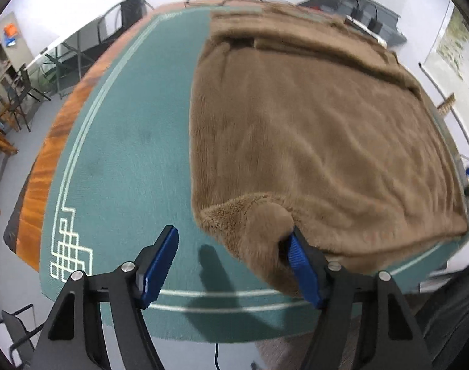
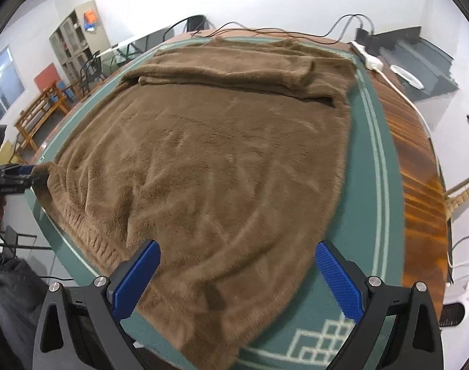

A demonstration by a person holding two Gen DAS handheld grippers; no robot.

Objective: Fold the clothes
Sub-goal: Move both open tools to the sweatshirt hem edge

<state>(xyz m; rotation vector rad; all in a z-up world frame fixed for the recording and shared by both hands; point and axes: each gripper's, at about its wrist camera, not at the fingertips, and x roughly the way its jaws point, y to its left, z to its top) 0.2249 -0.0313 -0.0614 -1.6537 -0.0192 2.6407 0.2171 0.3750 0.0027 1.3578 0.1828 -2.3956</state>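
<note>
A brown fleece garment (image 1: 311, 129) lies spread flat on a teal mat (image 1: 126, 141), with one sleeve (image 2: 234, 74) folded across its far end. My left gripper (image 1: 231, 234) is open at the garment's near left corner. Its right finger (image 1: 299, 256) is pushed against the raised corner flap, while the left finger stands over bare mat. In the right wrist view this left gripper (image 2: 27, 175) shows at the far left edge, touching that corner. My right gripper (image 2: 237, 246) is open, its blue pads wide apart just above the garment's (image 2: 219, 160) near hem.
The mat (image 2: 370, 141) covers a wooden table (image 2: 419, 191). A white power strip (image 2: 370, 58) and cables lie at the table's far right corner. A white appliance (image 2: 462, 289) stands low at the right. Chairs (image 1: 21, 92), a cabinet (image 2: 77, 37) and a wooden bench (image 2: 40, 108) stand beyond the left side.
</note>
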